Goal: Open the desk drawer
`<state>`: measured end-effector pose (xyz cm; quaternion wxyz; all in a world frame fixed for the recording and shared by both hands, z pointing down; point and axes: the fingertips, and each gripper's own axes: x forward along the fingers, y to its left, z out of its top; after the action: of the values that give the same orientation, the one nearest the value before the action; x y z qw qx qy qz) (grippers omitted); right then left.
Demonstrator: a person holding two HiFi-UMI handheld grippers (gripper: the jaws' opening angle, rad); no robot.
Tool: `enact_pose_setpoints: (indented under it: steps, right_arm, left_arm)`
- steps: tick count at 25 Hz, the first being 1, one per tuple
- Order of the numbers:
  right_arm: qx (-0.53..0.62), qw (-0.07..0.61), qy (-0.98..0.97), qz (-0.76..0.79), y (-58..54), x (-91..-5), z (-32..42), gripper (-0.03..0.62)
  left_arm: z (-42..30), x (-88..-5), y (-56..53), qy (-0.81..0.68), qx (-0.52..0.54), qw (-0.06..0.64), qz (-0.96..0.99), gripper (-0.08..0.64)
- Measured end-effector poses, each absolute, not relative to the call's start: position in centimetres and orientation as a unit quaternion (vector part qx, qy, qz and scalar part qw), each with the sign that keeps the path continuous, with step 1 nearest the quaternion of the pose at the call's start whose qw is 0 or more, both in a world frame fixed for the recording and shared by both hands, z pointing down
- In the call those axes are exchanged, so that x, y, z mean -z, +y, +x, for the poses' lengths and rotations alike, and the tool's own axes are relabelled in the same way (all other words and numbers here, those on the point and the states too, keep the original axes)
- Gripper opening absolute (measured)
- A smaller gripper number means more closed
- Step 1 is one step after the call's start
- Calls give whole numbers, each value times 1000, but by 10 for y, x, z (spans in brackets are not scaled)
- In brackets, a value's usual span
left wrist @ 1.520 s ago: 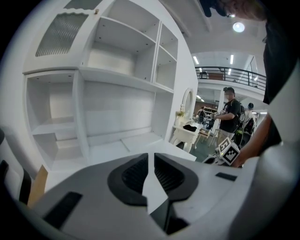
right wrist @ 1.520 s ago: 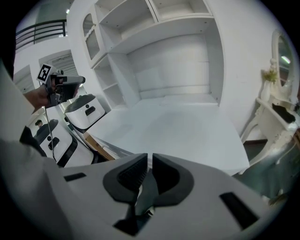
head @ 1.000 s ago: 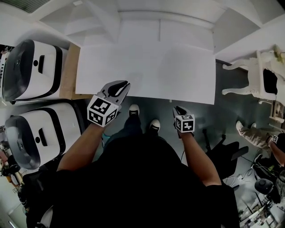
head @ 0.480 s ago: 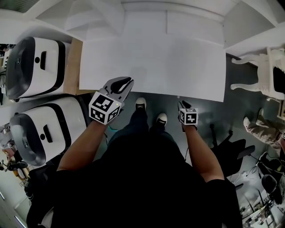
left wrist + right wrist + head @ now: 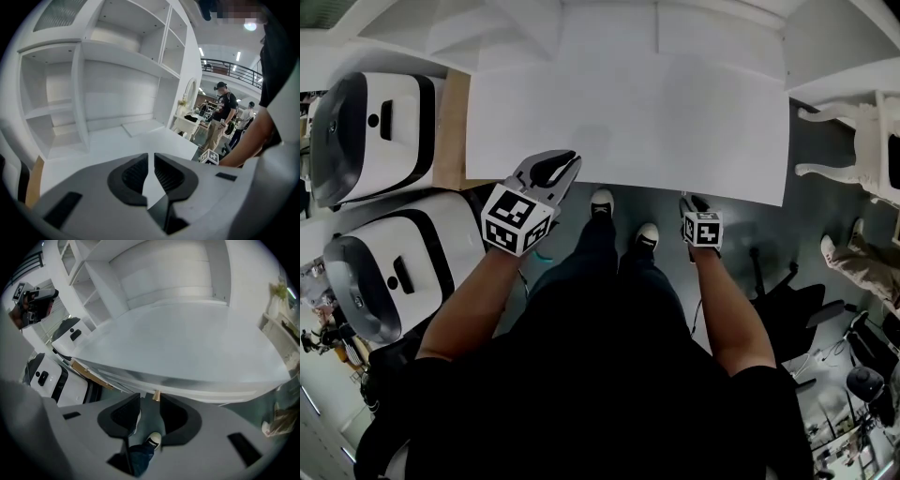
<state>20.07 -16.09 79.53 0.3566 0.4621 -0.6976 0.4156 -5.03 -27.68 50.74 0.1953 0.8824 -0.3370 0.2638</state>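
The white desk (image 5: 628, 122) fills the upper middle of the head view. In the right gripper view its front edge (image 5: 197, 387) runs across just beyond my jaws, and a small tan knob (image 5: 156, 395) shows under that edge. My right gripper (image 5: 150, 401) has just been opening. The knob sits at the gap between its tips, and the pads do not press on it. In the head view the right gripper (image 5: 692, 201) hangs just below the desk's front edge. My left gripper (image 5: 558, 169), held at the edge further left, is shut and empty (image 5: 151, 159).
Two white machines with dark fronts (image 5: 375, 131) (image 5: 394, 272) stand left of the desk. A white chair (image 5: 853, 150) and a dark office chair (image 5: 787, 309) are at the right. My shoes (image 5: 602, 202) are under the desk edge. Open shelves (image 5: 117, 47) rise behind the desktop.
The desk's front edge has come closer to both grippers. The right gripper now sits right at that edge, lower than before. The left gripper has hardly shifted.
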Motion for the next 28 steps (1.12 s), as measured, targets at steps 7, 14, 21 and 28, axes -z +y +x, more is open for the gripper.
enact_pose_setpoints:
  steps: [7, 14, 21, 28]
  right_arm:
    - [-418, 374, -688, 460, -163, -817, 194, 153]
    - [-425, 375, -675, 473, -163, -830, 194, 156]
    - [-429, 369, -665, 487, -166, -841, 192, 158]
    - [-424, 371, -660, 497, -172, -846, 195, 135]
  left_arm:
    - [-54, -519, -274, -335, -269, 205, 879, 46]
    - [-62, -524, -271, -331, -278, 206, 878, 46]
    - [-69, -532, -265, -325, -287, 212, 876, 46]
    - [-69, -539, -263, -320, -291, 217, 875, 46]
